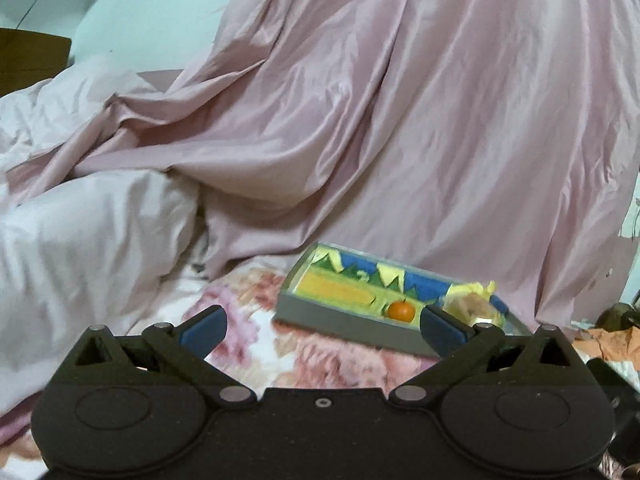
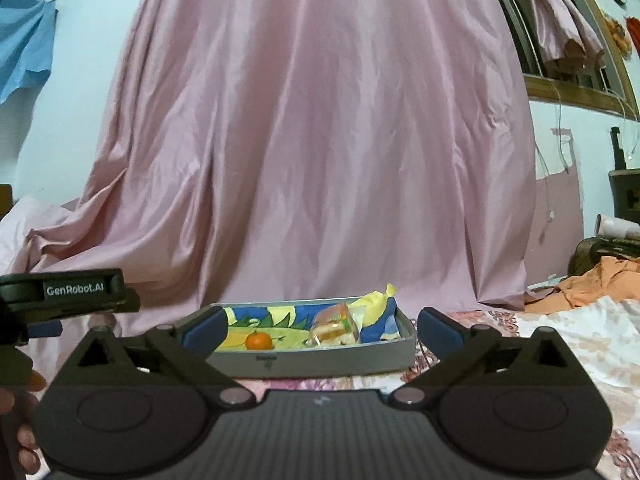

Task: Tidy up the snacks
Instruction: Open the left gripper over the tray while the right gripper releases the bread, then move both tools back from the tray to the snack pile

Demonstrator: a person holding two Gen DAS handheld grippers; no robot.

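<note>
Sitting in the tray [image 2: 316, 362], orange [image 2: 258, 340] and wrapped snacks [image 2: 335, 327] look stowed; left gripper [image 1: 323, 330] and right gripper [image 2: 320, 330] gape, released and empty.

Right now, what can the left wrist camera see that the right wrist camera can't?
Only the left wrist view shows the white pillow and a brown board at far left. Only the right wrist view shows the window, a blue cloth on the wall and the left hand-held gripper. Both show the pink sheet, the tray, the small orange and the clear snack packet.
</note>
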